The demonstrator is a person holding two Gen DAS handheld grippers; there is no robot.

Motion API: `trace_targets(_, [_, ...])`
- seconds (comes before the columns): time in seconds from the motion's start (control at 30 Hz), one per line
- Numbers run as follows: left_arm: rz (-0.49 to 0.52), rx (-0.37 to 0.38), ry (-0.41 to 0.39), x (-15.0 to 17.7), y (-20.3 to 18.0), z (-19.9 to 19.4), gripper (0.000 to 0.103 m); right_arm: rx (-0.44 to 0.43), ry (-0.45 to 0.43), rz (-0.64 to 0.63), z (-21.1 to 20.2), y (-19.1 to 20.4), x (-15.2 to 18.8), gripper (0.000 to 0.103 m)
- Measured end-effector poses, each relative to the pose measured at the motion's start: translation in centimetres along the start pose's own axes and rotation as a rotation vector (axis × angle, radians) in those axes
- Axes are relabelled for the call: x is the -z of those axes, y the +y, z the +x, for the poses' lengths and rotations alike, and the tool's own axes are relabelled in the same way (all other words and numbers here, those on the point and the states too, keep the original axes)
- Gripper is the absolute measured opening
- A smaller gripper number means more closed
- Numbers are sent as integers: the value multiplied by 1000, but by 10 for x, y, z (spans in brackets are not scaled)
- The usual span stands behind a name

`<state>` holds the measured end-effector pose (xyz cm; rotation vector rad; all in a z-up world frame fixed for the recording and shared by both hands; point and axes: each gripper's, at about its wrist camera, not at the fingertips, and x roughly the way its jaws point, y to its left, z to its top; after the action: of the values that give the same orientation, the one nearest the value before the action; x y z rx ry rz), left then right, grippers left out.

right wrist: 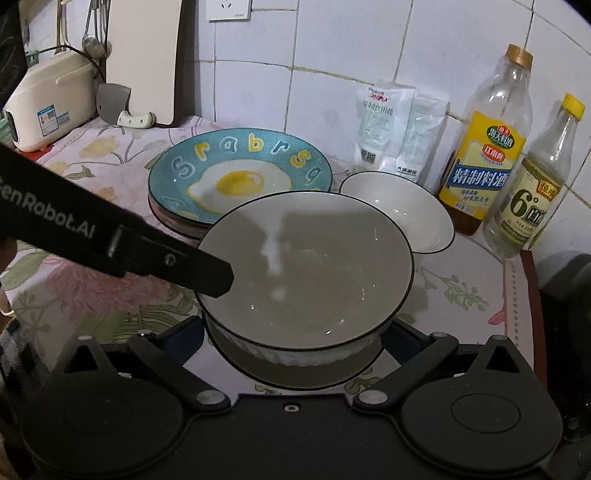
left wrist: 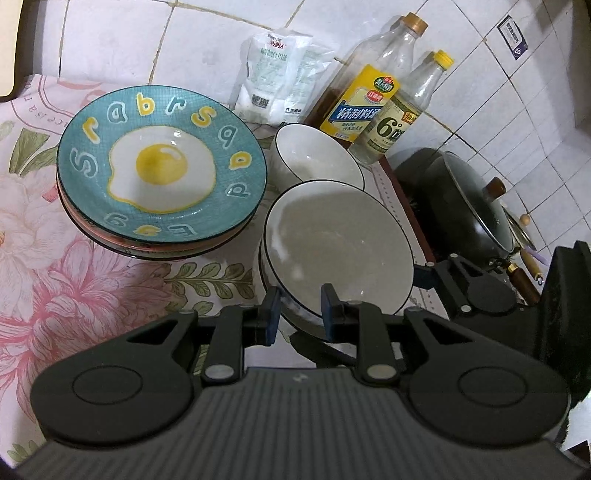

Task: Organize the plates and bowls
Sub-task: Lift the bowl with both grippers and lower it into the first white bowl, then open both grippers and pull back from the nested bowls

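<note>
Sitting on another bowl of its kind near the front of the bench (right wrist: pixel 110 155), the big white bowl (right wrist: pixel 306 266) has the left gripper (left wrist: pixel 297 314) spread across its near rim and the right gripper (right wrist: pixel 295 343) set wide around its base; neither is clamped. Beside it the egg-print plates (left wrist: pixel 162 166) already form a stack, so that part looks finished. Left, by my reckoning: the small white bowl (right wrist: pixel 399 210) behind, standing alone near the bottles (right wrist: pixel 484 155)

I see a white tiled wall (right wrist: pixel 332 55) behind the floral-clothed counter (right wrist: pixel 110 306); a socket (right wrist: pixel 229 9) sits high on that wall; a cutting board (right wrist: pixel 142 59) leans against it.
</note>
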<state>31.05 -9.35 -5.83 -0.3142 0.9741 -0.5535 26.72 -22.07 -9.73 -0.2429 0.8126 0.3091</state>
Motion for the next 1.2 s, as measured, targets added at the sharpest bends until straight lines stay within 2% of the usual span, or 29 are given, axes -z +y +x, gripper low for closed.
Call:
trace_targets(0.3, [35,-10,-25,6,-7,-11,22,23,-17,0,-8,-2,6,103])
trace_targets(0.47, [68,-30,-50,9,-15,-27,23,37,-119,-11,-37,-7,12,103])
trace_targets(0.93, [217,-70,-93,8,-71,-72,25,-40,-286,169,-114,-64,21,103])
trace_targets(1.2, [209,-48,-96,-13,-98,-72,26,-88,-327,277,-125,-96,15,97])
